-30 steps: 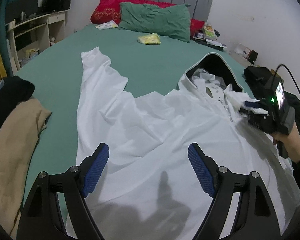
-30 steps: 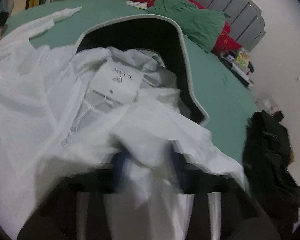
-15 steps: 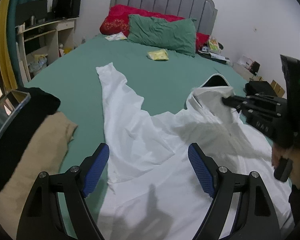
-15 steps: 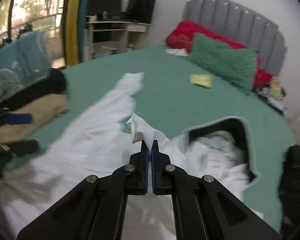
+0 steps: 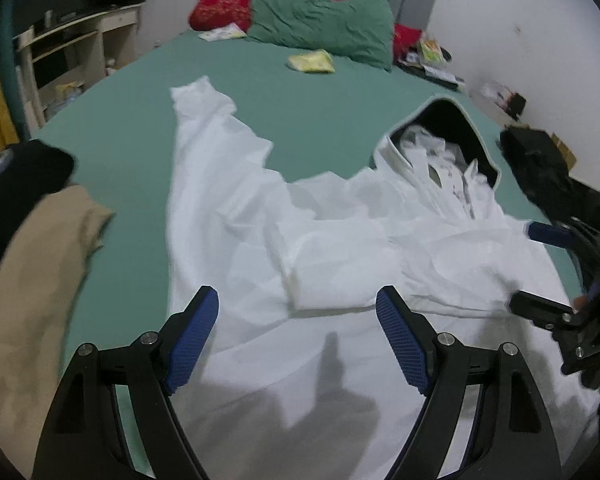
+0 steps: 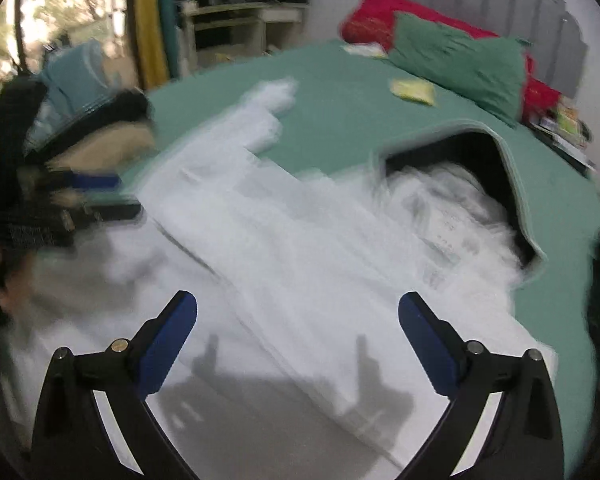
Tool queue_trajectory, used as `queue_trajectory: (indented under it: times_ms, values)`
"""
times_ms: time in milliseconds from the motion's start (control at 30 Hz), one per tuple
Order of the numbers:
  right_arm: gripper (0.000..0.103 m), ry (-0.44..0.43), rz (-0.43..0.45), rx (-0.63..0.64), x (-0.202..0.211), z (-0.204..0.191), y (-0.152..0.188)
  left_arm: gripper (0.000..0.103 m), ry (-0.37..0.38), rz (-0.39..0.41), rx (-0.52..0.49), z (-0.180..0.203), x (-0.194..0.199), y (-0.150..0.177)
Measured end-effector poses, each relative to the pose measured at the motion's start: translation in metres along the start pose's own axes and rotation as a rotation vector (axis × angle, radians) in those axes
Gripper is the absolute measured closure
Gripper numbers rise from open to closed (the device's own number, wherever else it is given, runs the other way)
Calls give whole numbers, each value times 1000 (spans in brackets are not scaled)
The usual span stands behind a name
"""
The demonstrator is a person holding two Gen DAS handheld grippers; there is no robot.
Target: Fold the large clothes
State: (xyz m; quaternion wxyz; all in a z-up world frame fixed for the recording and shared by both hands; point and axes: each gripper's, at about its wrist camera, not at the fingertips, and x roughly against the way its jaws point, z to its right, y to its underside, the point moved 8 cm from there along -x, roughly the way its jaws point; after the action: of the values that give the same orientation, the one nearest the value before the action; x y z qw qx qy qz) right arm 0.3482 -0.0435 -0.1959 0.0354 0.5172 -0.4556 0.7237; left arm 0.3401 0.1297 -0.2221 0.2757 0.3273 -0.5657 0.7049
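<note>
A large white hooded garment (image 5: pixel 320 248) lies spread on the green bed (image 5: pixel 300 108); its dark-lined hood (image 5: pixel 448 124) points toward the pillows and one sleeve (image 5: pixel 204 120) stretches far left. The other sleeve is folded across the chest. My left gripper (image 5: pixel 298 336) is open and empty above the garment's lower part. My right gripper (image 6: pixel 298 340) is open and empty over the garment (image 6: pixel 300 264); it also shows at the right edge of the left wrist view (image 5: pixel 556 264). The right wrist view is motion-blurred.
A tan and black pile of clothes (image 5: pixel 28 240) lies at the bed's left edge. A green pillow (image 5: pixel 320 20), a red pillow (image 5: pixel 220 4) and a yellow packet (image 5: pixel 312 62) sit near the headboard. A black bag (image 5: pixel 548 164) lies at the right. A desk (image 5: pixel 72 48) stands far left.
My right gripper carried the right sleeve across the chest, then opened and let it go. The sleeve now lies folded over the garment. My left gripper stayed open.
</note>
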Motion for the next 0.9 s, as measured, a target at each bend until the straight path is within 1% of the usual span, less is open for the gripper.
queue_trajectory:
  times_ms: [67,100,133,167,200,233,267,300,367,433,467,567,600,633,667,700,733,767,800,833,900]
  values:
    - [3,79,-59,-33,-5,34,31,19,-9,-36,-19,6,-19,4]
    - [3,101,-92,-56,-9,49,41,19,-20,-62,-34,6,-26,8]
    - [3,123,-147,-97,-16,67,59,19,-40,-96,-54,6,-36,13]
    - [3,111,-215,-140,-26,81,78,19,-65,-135,-78,4,-46,18]
    - [3,78,-260,-175,-33,87,90,19,-83,-161,-94,0,-51,22]
    - [3,27,-238,-220,-33,91,94,19,-84,-158,-101,-3,-50,20]
    - [3,16,-202,-236,-29,94,94,19,-80,-136,-105,-8,-43,14]
    - [3,23,-197,-241,-27,97,94,19,-84,-118,-110,-13,-39,8]
    - [3,56,-175,-254,-23,102,93,19,-97,-50,-105,-27,-27,-14]
    - [3,43,-123,-283,-17,104,86,19,-113,2,-77,-48,-22,-39]
    - [3,41,-104,-288,-13,104,83,19,-135,10,-60,-60,-25,-51]
    - [3,77,-70,-282,-9,106,75,19,-242,-7,-27,-98,-50,-77]
    - [3,88,-70,-277,-7,107,75,19,-254,-12,-11,-107,-59,-80]
    - [3,104,-68,-274,-7,107,75,23,-258,-24,1,-114,-67,-82]
    - [3,113,-64,-272,-3,108,77,31,-250,-50,12,-120,-79,-82]
    - [3,116,-62,-271,-1,107,78,62,-236,-75,20,-120,-86,-80]
    - [3,117,-64,-270,0,107,78,91,-210,-106,38,-121,-92,-74]
    - [3,122,-65,-267,2,106,77,93,-170,-94,63,-118,-91,-71]
    - [3,132,-70,-262,12,108,83,101,-157,-83,67,-116,-88,-67]
    - [3,140,-72,-254,15,108,83,101,-140,-84,67,-110,-83,-63]
    - [3,148,-62,-243,24,106,80,101,-89,-64,98,-98,-64,-52]
